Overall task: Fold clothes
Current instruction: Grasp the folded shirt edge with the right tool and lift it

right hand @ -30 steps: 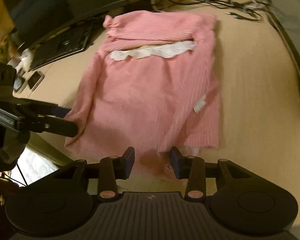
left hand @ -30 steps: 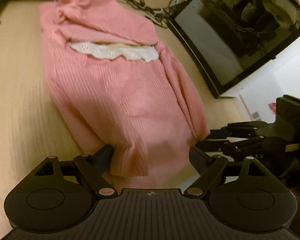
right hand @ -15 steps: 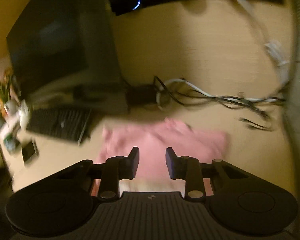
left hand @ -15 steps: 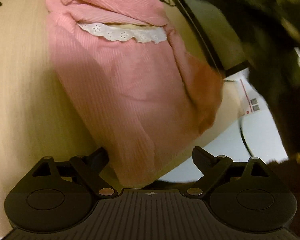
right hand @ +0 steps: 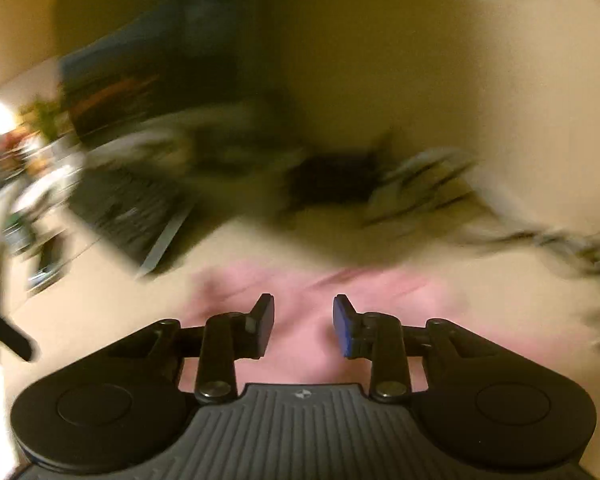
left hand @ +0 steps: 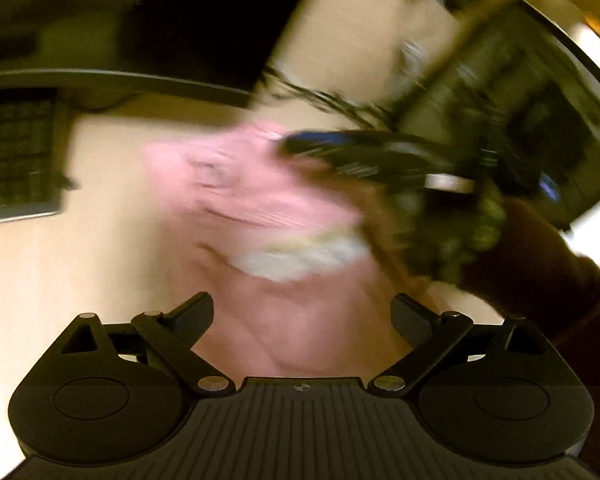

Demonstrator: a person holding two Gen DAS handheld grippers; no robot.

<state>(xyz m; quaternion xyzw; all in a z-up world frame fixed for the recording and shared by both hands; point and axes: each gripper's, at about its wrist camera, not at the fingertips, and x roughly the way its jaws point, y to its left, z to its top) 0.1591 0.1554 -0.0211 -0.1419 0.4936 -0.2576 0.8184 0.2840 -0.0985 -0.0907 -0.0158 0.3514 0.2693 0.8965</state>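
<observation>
I see the pink top point(left hand: 276, 240) lying on the worktop point(left hand: 80, 264) under my left tongs point(left hand: 302, 320) and right tongs point(right hand: 303, 326), both released and empty, folding seemingly partway with more folds left.

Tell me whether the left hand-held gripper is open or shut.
Open. The left hand-held gripper has its fingers spread wide apart over the pink garment, with nothing pinched between them. The picture is blurred.
</observation>
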